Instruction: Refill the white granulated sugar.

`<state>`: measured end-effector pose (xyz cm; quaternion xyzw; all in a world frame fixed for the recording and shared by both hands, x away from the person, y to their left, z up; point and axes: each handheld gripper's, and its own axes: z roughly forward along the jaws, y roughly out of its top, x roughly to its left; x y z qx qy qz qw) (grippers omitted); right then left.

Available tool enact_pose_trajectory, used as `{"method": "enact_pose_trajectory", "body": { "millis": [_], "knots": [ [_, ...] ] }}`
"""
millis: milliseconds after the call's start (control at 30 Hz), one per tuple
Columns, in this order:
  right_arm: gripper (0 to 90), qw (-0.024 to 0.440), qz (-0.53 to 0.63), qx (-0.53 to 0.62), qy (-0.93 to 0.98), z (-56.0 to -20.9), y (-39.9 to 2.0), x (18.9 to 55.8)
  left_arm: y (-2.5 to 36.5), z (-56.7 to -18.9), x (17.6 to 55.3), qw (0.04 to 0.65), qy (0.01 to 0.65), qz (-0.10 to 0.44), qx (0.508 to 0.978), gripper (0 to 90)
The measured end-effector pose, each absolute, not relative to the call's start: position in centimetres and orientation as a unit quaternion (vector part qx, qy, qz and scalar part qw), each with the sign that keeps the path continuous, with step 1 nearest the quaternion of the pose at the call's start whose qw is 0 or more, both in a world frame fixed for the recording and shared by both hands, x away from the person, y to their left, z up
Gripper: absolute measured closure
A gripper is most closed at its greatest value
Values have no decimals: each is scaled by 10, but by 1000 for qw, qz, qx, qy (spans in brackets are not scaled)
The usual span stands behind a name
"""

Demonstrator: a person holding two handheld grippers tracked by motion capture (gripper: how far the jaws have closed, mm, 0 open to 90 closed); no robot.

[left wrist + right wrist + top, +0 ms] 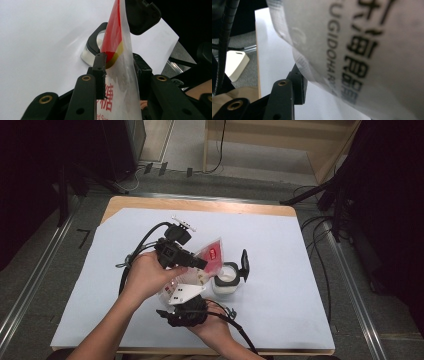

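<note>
Bag held over jar, mid-surface.

Wide white surface (280,250), wood showing along far edge. Above its middle, slightly toward near edge: clear bag (207,262) with red top and printed lettering, tilted, red end over open jar (226,281). Jar standing just right of centre, white contents inside, black flip lid (244,265) hinged up on right side. Left gripper (119,65) pinching bag near red-and-yellow corner, pads pressed on both faces. Right gripper (187,315) below bag near lower end, toward near edge; bag bulging over one jaw in right gripper view, grip impossible to tell.
</note>
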<state>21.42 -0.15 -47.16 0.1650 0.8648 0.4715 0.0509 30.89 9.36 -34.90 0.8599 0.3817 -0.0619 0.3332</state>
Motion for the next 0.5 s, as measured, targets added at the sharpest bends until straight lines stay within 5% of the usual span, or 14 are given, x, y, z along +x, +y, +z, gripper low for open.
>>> {"method": "enact_pose_trajectory", "body": {
  "millis": [500],
  "knots": [
    [582,57,451,153,877,-478,0,215,97,-355,310,322,382,-54,864,827]
  ]
}}
